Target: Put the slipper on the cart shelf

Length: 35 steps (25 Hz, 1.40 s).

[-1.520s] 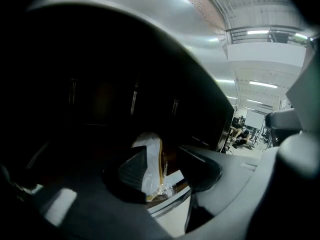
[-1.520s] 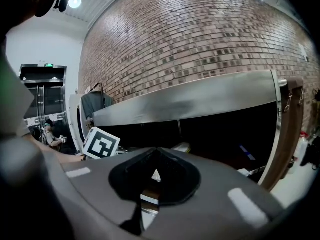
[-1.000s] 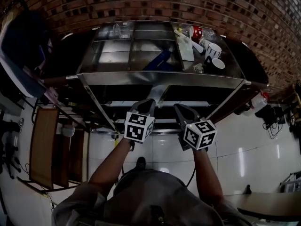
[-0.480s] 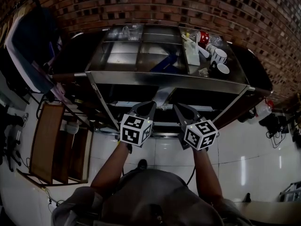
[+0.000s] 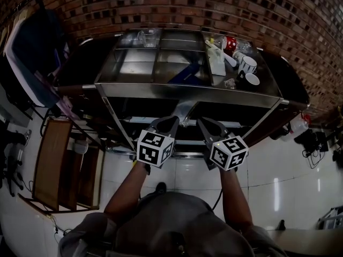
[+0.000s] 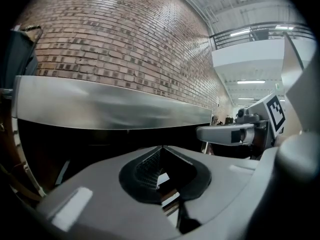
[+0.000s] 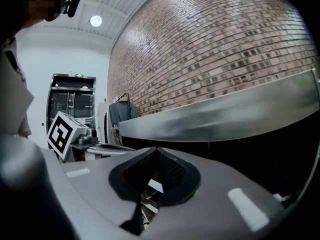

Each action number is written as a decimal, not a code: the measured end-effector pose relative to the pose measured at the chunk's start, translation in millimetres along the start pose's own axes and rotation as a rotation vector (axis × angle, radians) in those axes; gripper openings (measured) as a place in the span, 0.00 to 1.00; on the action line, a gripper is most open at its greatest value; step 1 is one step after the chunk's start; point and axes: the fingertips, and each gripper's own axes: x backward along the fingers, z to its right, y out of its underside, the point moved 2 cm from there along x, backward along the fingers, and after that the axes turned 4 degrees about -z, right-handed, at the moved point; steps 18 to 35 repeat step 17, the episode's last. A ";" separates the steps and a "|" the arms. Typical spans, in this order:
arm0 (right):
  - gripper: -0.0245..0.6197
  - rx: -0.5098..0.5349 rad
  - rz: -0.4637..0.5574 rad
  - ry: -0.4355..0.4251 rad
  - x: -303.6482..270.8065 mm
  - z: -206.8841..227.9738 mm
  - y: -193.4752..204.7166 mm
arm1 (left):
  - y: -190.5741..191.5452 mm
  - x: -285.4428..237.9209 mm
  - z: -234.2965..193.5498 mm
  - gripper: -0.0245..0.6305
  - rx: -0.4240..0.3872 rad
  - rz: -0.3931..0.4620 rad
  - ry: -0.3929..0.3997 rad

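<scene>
A steel cart (image 5: 187, 89) stands before me against a brick wall. On its top shelf lies a blue slipper-like thing (image 5: 184, 72), slanted near the middle. My left gripper (image 5: 170, 120) and right gripper (image 5: 204, 121) hang side by side just below the top shelf's front rim, both shut and empty. In the left gripper view the left gripper (image 6: 161, 148) shows its jaws meeting under the shelf's steel edge (image 6: 110, 109). The right gripper (image 7: 157, 150) looks the same in its own view. Lower shelves are dark and mostly hidden.
On the top shelf's right end stand a white mug (image 5: 245, 64), a small bowl (image 5: 251, 79), a red cup (image 5: 229, 40) and a white box (image 5: 217, 63). A rack with dark cloth (image 5: 32, 58) and a wooden frame (image 5: 53, 165) stand left. White tile floor (image 5: 289, 170) lies below.
Both grippers stay shut and keep about the same place. The head camera has shifted a little, so the cart sits slightly lower and more to the right.
</scene>
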 end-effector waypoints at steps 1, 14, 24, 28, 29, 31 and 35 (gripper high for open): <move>0.04 0.001 0.000 -0.001 0.0 -0.1 -0.2 | 0.1 -0.4 -0.1 0.05 0.001 0.000 0.001; 0.04 0.007 -0.008 0.005 -2.6 -0.7 -0.2 | 2.8 -4.9 0.3 0.05 0.000 -0.017 0.015; 0.04 0.009 -0.012 0.007 -3.1 -0.8 0.4 | 2.9 -5.3 -1.2 0.05 0.005 -0.018 0.012; 0.04 0.009 -0.012 0.007 -3.1 -0.8 0.4 | 2.9 -5.3 -1.2 0.05 0.005 -0.018 0.012; 0.04 0.009 -0.012 0.007 -3.1 -0.8 0.4 | 2.9 -5.3 -1.2 0.05 0.005 -0.018 0.012; 0.04 0.009 -0.012 0.007 -3.1 -0.8 0.4 | 2.9 -5.3 -1.2 0.05 0.005 -0.018 0.012; 0.04 0.009 -0.012 0.007 -3.1 -0.8 0.4 | 2.9 -5.3 -1.2 0.05 0.005 -0.018 0.012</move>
